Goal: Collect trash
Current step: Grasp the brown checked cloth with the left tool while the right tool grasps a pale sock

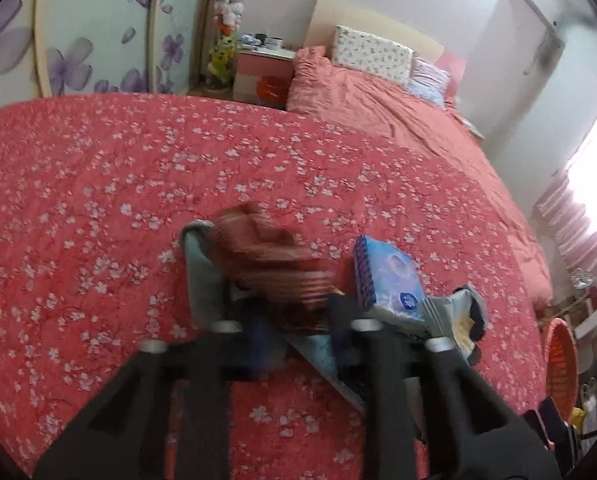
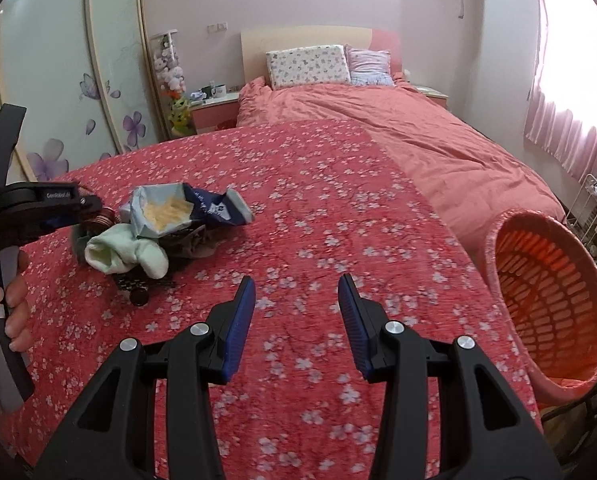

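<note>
A small pile of trash lies on the red flowered bedspread. It holds an open blue and silver snack bag, a pale green sock and dark bits. In the left wrist view a blurred brown striped wrapper sits between my left gripper's fingers, with a blue tissue pack and the snack bag just right of them. My left gripper also shows in the right wrist view, at the pile's left edge. My right gripper is open and empty over bare bedspread, right of the pile.
An orange slatted basket stands at the bed's right edge, tipped toward me; it also shows in the left wrist view. Pillows lie at the headboard. A nightstand and flowered wardrobe doors stand at the left.
</note>
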### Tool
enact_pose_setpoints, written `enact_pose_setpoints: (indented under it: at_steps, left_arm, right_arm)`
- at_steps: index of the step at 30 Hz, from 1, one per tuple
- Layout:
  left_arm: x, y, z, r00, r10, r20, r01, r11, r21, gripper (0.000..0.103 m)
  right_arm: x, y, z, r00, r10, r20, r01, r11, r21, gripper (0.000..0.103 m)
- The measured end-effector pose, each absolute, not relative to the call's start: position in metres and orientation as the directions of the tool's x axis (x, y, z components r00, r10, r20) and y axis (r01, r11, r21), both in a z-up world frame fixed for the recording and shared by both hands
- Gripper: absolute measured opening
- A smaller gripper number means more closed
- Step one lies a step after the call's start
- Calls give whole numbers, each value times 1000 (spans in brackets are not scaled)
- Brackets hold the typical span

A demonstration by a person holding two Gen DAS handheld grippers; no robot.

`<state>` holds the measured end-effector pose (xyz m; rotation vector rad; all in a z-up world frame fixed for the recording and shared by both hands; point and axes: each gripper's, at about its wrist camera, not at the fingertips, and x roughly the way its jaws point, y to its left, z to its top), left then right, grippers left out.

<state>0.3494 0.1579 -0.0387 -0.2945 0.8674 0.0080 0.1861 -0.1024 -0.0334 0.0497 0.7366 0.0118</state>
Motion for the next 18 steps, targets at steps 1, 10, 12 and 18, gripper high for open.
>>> enact_pose_setpoints:
  at_steps: [1,10,12,18]
  left_arm:
    - [346,160,-36,662,-116,-740,-114,961,-252,15]
    - [315,189,-8,741,-129,-659,-85,955,-283,12]
    - [309,198,3,758,-123,-640,-88,954,-286,12]
    - [288,224,23,787,-80,-612,-110,958,-266,12]
  right_arm:
    - [186,-101,-34,740,29,-671,2,999,45,44]
    - [188,-79,-29,735,84,-673,-36,996,84,44]
    - [188,-71,-25,737,109,-668,-56,993,101,43]
    - [192,-41,-19,724,206,-658,-135,978,158,36]
